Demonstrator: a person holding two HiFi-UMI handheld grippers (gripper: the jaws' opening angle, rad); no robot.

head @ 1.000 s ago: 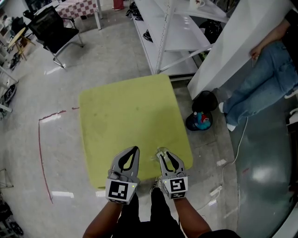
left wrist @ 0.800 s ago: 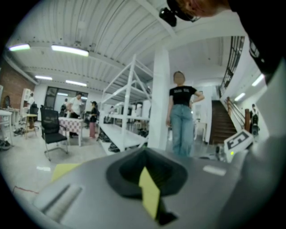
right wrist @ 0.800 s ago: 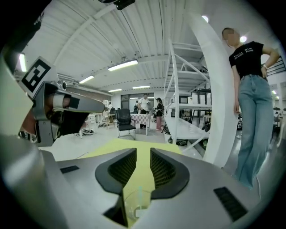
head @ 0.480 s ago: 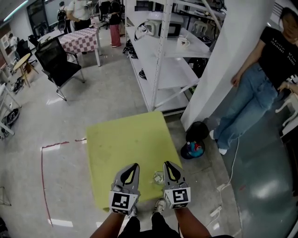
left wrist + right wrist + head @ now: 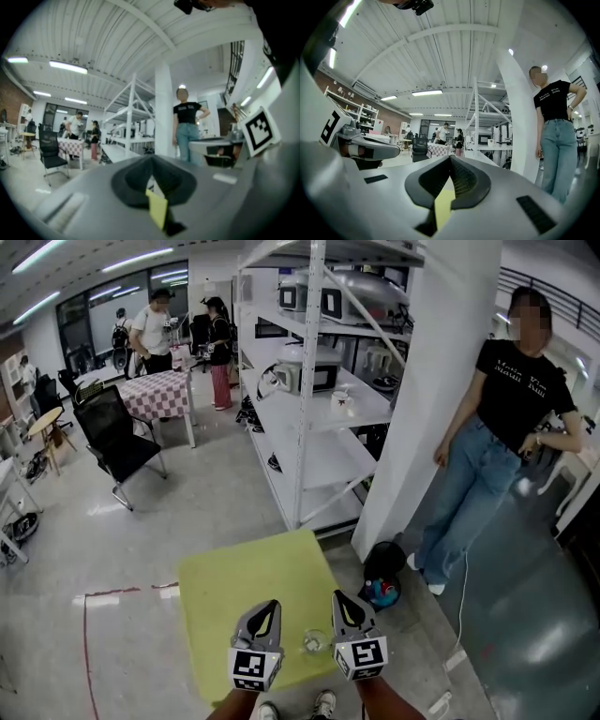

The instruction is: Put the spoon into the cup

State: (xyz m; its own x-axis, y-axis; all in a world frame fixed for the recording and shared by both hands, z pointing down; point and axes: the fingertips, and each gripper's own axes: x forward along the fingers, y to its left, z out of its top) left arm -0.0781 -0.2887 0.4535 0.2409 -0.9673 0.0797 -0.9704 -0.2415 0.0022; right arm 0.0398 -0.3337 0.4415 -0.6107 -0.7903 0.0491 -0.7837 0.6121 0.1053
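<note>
Low at the left of the head view, left hand-held gripper [image 5: 267, 610] [image 5: 152, 161] with jaws pressed together on nothing, poised over the near edge of the yellow-green table [image 5: 234, 582]. Just to its right, between the two tools, a clear cup [image 5: 314, 643] upright on the table (spoon too small to make out there), then right hand-held gripper [image 5: 343, 604] [image 5: 450, 161], likewise closed and empty. Farther right, off the table, a person [image 5: 497, 427] in black shirt and jeans beside a white pillar [image 5: 427, 381].
</note>
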